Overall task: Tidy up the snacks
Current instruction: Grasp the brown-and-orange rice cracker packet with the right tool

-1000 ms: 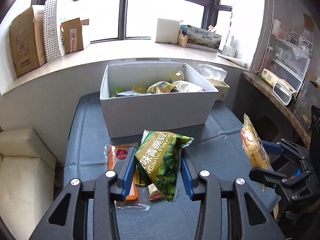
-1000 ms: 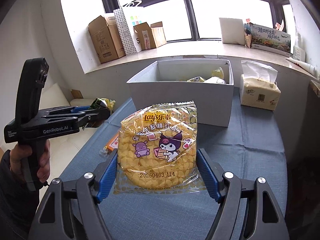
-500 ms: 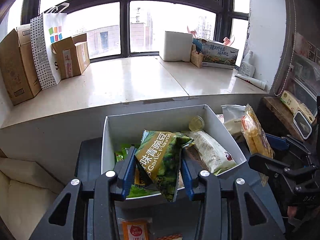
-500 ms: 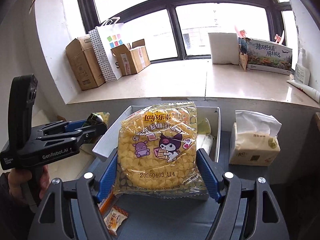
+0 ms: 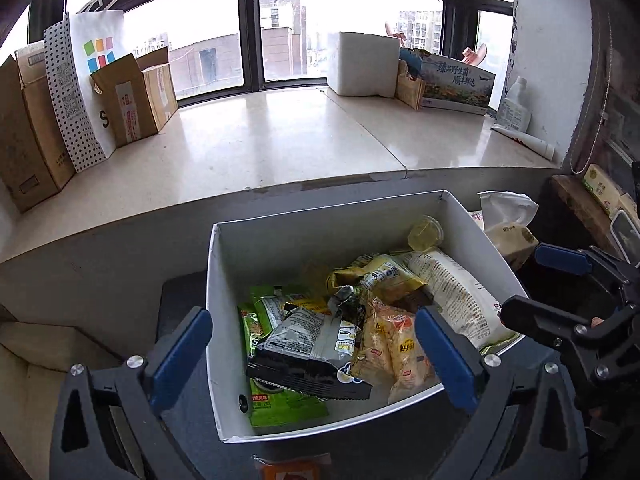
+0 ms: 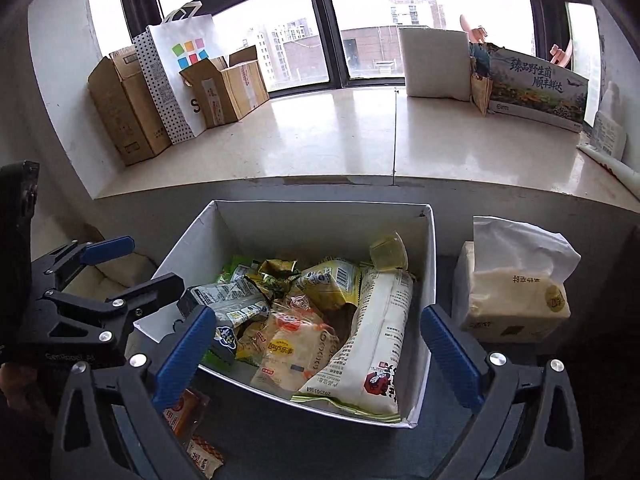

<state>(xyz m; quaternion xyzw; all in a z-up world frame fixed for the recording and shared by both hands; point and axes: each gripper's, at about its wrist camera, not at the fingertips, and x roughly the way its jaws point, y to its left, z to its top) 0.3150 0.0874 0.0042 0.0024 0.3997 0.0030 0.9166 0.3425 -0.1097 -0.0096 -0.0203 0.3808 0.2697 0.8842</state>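
Snack packets (image 5: 320, 340) heaped in white box (image 5: 280, 236): light, crinkly, slippery, crushable, best pinched at sealed edges; left tongs (image 5: 312, 356), right tongs (image 6: 316, 356) just released, empty above box.

Snack packets (image 5: 320, 336) lie in the box (image 5: 280, 236), tissue pack (image 6: 516, 296) just right.

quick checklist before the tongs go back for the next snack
1. Left tongs open, nothing between them: ok; they have just been opening.
2. Right tongs open and empty: ok; also just opened.
3. Yellow Lay's bag inside the white box: ok.
4. Green pea bag inside the box, lying back side up: ok.
5. Snacks left on the table: orange packet still outside the box: not ok.
6. Path to that packet free: cannot tell.
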